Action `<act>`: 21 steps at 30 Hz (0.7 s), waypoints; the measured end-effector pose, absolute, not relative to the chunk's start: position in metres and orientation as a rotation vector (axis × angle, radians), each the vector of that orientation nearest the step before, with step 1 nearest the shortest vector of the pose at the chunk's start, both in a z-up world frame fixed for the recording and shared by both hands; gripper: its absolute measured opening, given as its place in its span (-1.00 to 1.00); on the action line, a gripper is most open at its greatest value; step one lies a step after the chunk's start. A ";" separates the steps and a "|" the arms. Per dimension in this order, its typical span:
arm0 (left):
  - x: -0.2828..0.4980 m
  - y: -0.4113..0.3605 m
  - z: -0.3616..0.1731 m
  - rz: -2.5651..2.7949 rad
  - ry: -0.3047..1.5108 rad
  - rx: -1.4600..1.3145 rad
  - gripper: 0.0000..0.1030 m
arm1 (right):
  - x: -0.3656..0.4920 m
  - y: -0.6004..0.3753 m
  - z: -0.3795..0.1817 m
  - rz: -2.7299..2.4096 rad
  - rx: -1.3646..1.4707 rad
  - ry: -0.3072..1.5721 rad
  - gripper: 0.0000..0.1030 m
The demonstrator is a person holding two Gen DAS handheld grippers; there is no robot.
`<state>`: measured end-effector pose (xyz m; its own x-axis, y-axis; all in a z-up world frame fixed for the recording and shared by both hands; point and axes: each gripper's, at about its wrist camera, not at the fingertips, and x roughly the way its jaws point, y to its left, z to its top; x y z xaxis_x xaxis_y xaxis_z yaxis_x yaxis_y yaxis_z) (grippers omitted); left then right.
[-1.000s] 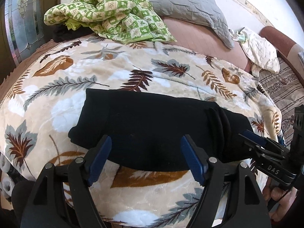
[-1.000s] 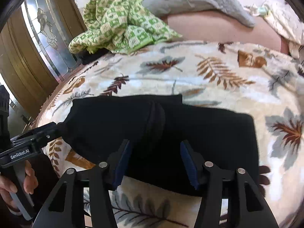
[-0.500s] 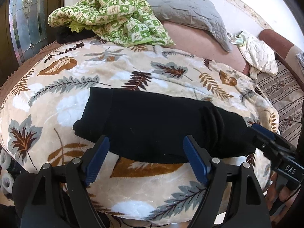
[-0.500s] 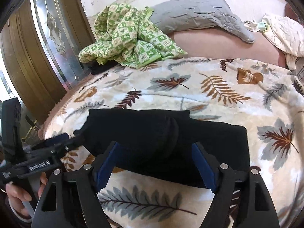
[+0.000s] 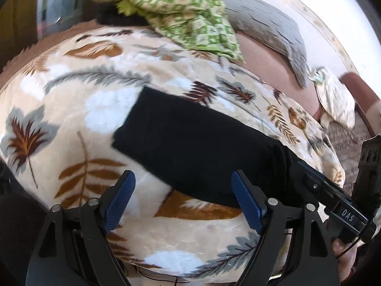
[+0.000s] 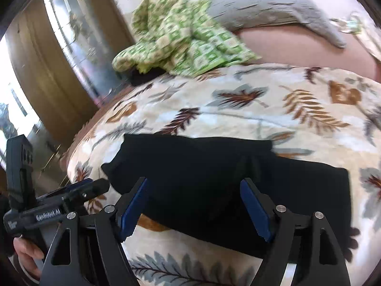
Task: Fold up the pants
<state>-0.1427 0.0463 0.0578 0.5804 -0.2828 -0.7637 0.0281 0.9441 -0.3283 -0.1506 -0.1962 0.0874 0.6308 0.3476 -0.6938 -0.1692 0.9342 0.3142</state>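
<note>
The black pants (image 5: 197, 147) lie folded in a long flat band on the leaf-patterned blanket (image 5: 102, 109); they also show in the right wrist view (image 6: 214, 174). My left gripper (image 5: 183, 200) is open and empty, hovering just short of the pants' near edge. My right gripper (image 6: 195, 207) is open and empty over the pants' near edge. Each view shows the other gripper at an end of the pants: the right one (image 5: 333, 197) and the left one (image 6: 71, 195).
A green checked cloth (image 5: 181, 7) and a grey pillow (image 5: 266, 28) lie at the far side of the bed. A cream cloth (image 5: 338, 100) lies at the far right. A glass door panel (image 6: 71, 38) stands to the left.
Both grippers have pulled back and up from the pants, and the right one has opened wider. The views have tilted. The pants lie still.
</note>
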 end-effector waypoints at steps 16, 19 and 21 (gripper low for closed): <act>-0.116 0.078 0.015 -0.082 0.957 -0.431 0.87 | -0.012 -0.078 0.063 0.628 0.035 0.961 0.59; -0.109 0.078 0.012 -0.086 0.929 -0.455 1.00 | 0.013 -0.056 0.043 0.664 0.029 1.017 0.59; -0.105 0.076 0.012 -0.079 0.909 -0.440 1.00 | 0.022 -0.047 0.029 0.692 0.046 1.037 0.39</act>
